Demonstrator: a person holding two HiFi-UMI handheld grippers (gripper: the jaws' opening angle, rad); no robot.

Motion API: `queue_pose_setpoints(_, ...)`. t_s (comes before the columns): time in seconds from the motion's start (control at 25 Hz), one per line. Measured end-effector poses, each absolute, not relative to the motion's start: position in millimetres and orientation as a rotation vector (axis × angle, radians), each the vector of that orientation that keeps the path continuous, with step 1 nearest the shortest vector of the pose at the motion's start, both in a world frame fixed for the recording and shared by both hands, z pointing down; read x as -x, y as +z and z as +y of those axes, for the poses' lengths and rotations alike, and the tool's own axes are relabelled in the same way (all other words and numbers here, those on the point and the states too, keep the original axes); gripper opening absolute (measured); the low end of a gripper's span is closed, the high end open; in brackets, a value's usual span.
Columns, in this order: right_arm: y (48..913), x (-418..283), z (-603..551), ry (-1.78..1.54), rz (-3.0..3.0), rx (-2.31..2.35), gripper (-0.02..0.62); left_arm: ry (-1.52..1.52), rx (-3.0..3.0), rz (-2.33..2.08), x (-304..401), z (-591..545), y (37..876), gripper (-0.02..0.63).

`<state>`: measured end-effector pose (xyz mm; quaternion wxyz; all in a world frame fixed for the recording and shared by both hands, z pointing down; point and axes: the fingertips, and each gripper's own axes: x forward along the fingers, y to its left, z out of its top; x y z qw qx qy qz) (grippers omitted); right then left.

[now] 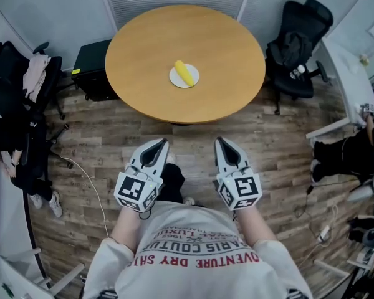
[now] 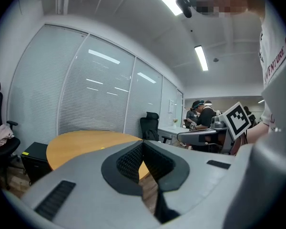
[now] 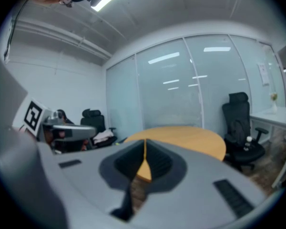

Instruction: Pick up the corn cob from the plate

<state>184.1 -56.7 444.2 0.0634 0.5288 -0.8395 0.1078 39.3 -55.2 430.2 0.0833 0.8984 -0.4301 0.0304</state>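
approach step: the corn cob (image 1: 185, 73) is seen on the plate (image 1: 176, 80), mid-table (image 1: 143, 48), well ahead of both grippers and roughly between their lines. one gripper should be opened before arrival and closed across the cob's short axis, not end-on. left gripper (image 1: 158, 142) and right gripper (image 1: 220, 141): jaws closed tip to tip, nothing held or touched.

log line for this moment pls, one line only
phase: pre-grasp | corn cob: on plate, mid table, untouched | left gripper: jaws shut, empty, short of table | right gripper: jaws shut, empty, short of table
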Motion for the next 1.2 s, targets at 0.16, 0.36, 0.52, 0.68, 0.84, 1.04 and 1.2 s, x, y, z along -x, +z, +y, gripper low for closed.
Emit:
queue_pose_setpoints(0.16, 448, -180, -107, 0.31, -2.516, -1.625, 0.029, 0.074, -2.699, -1.253, -38, -111, 434, 0.032)
queue_pose_setpoints(0.36, 448, -167, -188, 0.303, -2.483, -1.643, 0.029, 0.057, -2.724, -1.224, -24, -197, 429, 0.032)
queue_pose_setpoints(0.52, 451, -157, -251, 0.315, -2.453, -1.653, 0.029, 0.065, -2.739, -1.213, -5, -265, 425, 0.032)
queue_pose_setpoints(0.68, 461, -143, -298, 0.319, -2.425, -1.637, 0.029, 0.068, -2.732, -1.227, 17, -317, 427, 0.032)
queue_pose_setpoints(0.84, 474, -135, -334, 0.356, -2.405, -1.596, 0.029, 0.077, -2.697, -1.228, 22, -347, 438, 0.032)
queue_pose_setpoints(1.04, 507, -128, -371, 0.447, -2.365, -1.489, 0.03, 0.102, -2.683, -1.234, 17, -368, 457, 0.032)
queue_pose_setpoints(1.2, 543, -118, -391, 0.514, -2.334, -1.308, 0.031, 0.118, -2.617, -1.312, 23, -382, 473, 0.032)
